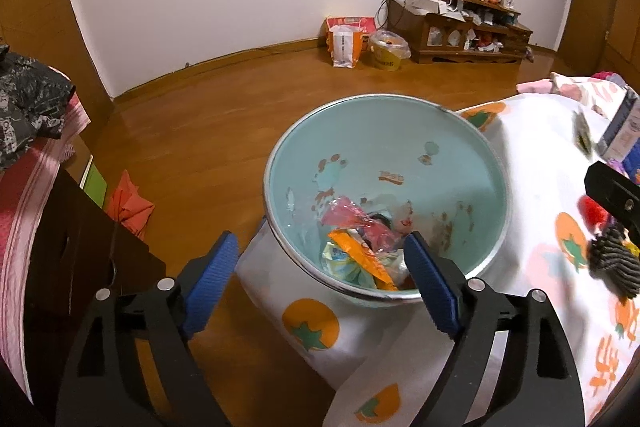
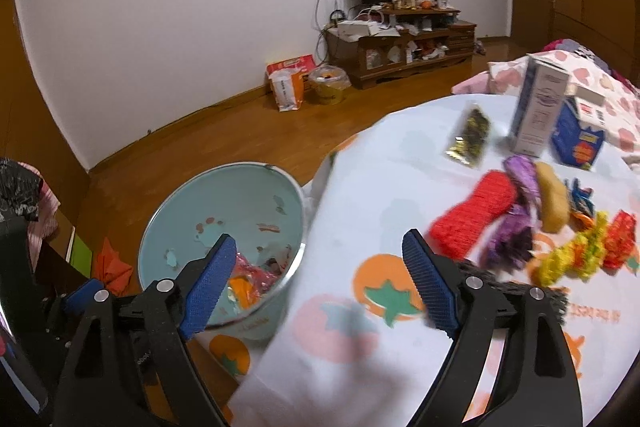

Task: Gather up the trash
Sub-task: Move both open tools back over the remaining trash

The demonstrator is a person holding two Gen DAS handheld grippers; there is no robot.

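Two grippers are mine to steer, and both stand with jaws spread wide and nothing between the blue pads. Working down in size: a table (image 2: 360, 187) under a white cloth printed with orange fruit fills the right of both views. Just beside its edge, on the wood floor, sits a pale teal bin (image 1: 496, 163) with wrappers (image 1: 360, 247) already lying at its bottom. My left gripper (image 1: 320, 267) hangs over the bin's near rim; my right gripper (image 2: 320, 269) points at the gap between bin and table. More trash (image 2: 520, 219) lies scattered on the cloth, well right of the bin. I judge the next pick best taken low and square, one small piece only, without pinching cloth.
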